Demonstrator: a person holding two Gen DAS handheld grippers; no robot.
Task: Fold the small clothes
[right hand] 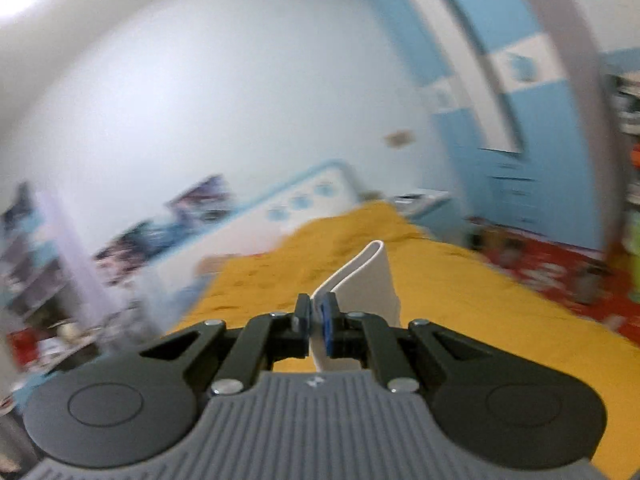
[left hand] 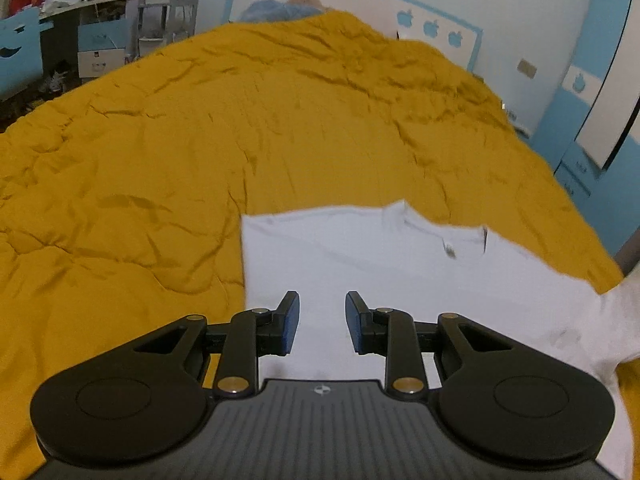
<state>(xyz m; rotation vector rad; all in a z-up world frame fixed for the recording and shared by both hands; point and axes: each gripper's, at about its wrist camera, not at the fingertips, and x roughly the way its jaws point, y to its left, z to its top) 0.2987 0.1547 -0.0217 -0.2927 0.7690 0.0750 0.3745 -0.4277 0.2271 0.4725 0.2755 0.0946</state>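
A white T-shirt (left hand: 400,280) lies on the mustard-yellow bedspread (left hand: 200,140), its neckline toward the far right and its left edge folded straight. My left gripper (left hand: 322,320) is open and empty, hovering over the shirt's near part. In the right wrist view my right gripper (right hand: 316,316) is shut on a fold of the white shirt (right hand: 368,276), which rises in a loop above the fingers, lifted over the bedspread (right hand: 460,300). The shirt's right side lifts off the bed at the left wrist view's right edge (left hand: 624,300).
A white and blue headboard (left hand: 360,4) stands at the far end of the bed. Blue and white wardrobes (left hand: 600,100) stand to the right. A cluttered desk and shelves (left hand: 60,20) stand at the far left. A red rug (right hand: 560,268) lies on the floor right of the bed.
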